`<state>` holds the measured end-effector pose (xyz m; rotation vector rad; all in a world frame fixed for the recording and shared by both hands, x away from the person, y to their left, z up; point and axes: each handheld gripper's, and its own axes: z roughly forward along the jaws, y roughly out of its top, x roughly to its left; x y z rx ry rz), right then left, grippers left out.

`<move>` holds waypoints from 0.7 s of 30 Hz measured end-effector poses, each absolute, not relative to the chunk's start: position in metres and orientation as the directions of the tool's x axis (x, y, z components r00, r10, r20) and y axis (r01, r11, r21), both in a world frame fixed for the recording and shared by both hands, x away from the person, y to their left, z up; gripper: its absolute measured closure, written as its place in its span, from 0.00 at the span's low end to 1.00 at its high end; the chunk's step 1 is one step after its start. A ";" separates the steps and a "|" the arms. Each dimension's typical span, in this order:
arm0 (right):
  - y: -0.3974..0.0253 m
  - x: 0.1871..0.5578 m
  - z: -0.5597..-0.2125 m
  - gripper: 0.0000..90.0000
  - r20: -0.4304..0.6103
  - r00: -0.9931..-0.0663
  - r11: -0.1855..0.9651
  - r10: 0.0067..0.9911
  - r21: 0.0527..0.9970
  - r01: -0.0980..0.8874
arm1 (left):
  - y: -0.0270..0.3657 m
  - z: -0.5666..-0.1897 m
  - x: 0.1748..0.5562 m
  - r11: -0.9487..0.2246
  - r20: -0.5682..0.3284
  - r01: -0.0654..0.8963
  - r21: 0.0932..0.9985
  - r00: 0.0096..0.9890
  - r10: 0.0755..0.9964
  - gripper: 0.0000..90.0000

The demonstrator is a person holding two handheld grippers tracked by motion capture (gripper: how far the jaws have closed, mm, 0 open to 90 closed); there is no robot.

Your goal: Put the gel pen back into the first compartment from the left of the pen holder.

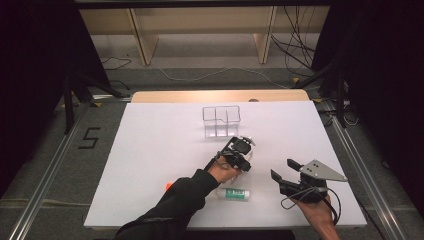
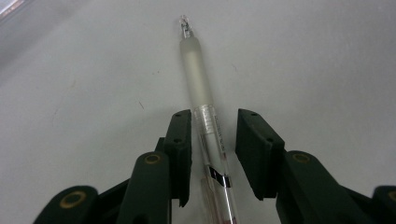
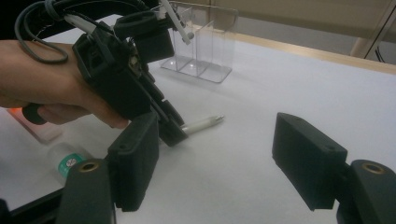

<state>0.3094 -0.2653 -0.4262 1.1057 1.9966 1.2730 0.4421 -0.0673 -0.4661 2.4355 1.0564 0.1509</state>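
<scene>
- Black fingers (image 2: pixel 180 149) of the left gripper (image 2: pixel 214 154) straddle a pen (image 2: pixel 198 88) lying flat on the white surface (image 2: pixel 303 60); one finger sits against the barrel, the other a little off it, so they are part open with nothing clamped.
- Pen's frosted end and tip point away from the gripper, seen also in the right gripper view at (image 3: pixel 201 124).
- Right gripper (image 3: pixel 224 163) hovers wide open and holds nothing, near the left hand (image 3: pixel 42 88).
- Farther out: a clear organiser (image 1: pixel 221 120) stands beyond the pen toward the far edge; a small bottle (image 1: pixel 234 193) and something orange (image 1: pixel 168 186), mostly hidden by the sleeve, lie near the front edge.
- Step in hand looks like grasping the pen. Next calls for closing squarely on the barrel, lifting, then probably tilting it upright for an organiser compartment.
</scene>
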 end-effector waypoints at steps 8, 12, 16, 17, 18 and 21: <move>-0.265 0.309 -0.426 0.36 0.000 -0.530 0.227 0.848 0.904 0.362 | -0.070 -0.464 0.445 -0.603 -0.078 0.664 0.442 0.698 0.712 0.77; -0.265 0.309 -0.426 0.36 0.000 -0.531 0.226 0.848 0.904 0.362 | -0.070 -0.464 0.447 -0.610 -0.076 0.665 0.430 0.700 0.710 0.79; -0.264 0.310 -0.426 0.36 -0.003 -0.531 0.230 0.847 0.904 0.361 | -0.072 -0.463 0.448 -0.617 -0.077 0.668 0.416 0.702 0.708 0.79; -0.264 0.310 -0.426 0.36 -0.002 -0.533 0.228 0.846 0.905 0.360 | -0.072 -0.463 0.449 -0.620 -0.076 0.669 0.411 0.703 0.707 0.80; -0.264 0.310 -0.426 0.36 -0.002 -0.532 0.228 0.847 0.905 0.360 | -0.072 -0.463 0.450 -0.617 -0.079 0.671 0.410 0.701 0.709 0.80; -0.264 0.310 -0.426 0.36 -0.003 -0.531 0.230 0.847 0.904 0.361 | -0.073 -0.463 0.449 -0.624 -0.071 0.665 0.410 0.706 0.705 0.81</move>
